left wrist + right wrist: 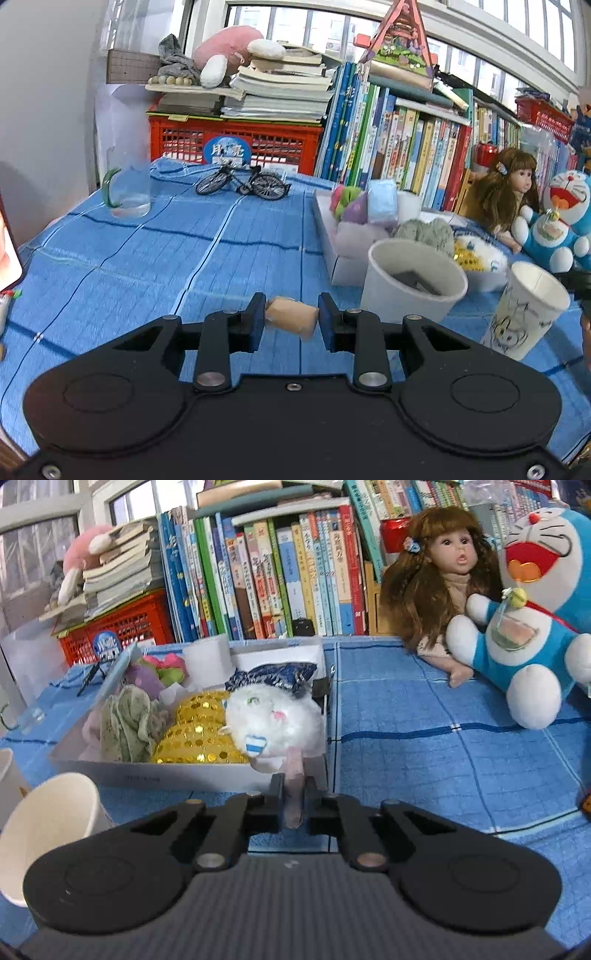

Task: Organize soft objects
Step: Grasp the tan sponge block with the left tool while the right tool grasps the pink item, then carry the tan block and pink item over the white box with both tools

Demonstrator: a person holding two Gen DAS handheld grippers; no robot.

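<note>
**Both grippers clamped above the blue quilted cloth**

Right gripper (294, 794), angled down, pinches a pale pink strip (294, 775) of the fluffy white plush (273, 720) in the white box (166, 773). Left gripper (291, 317) squeezes a tan foam cylinder (291, 316) beside 2 paper cups (413, 280).

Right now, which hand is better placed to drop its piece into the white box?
Probably the right. The right gripper is shut on a pink strip at the box front wall. The left gripper holds a tan block over the cloth, with a cup between it and the box.
</note>
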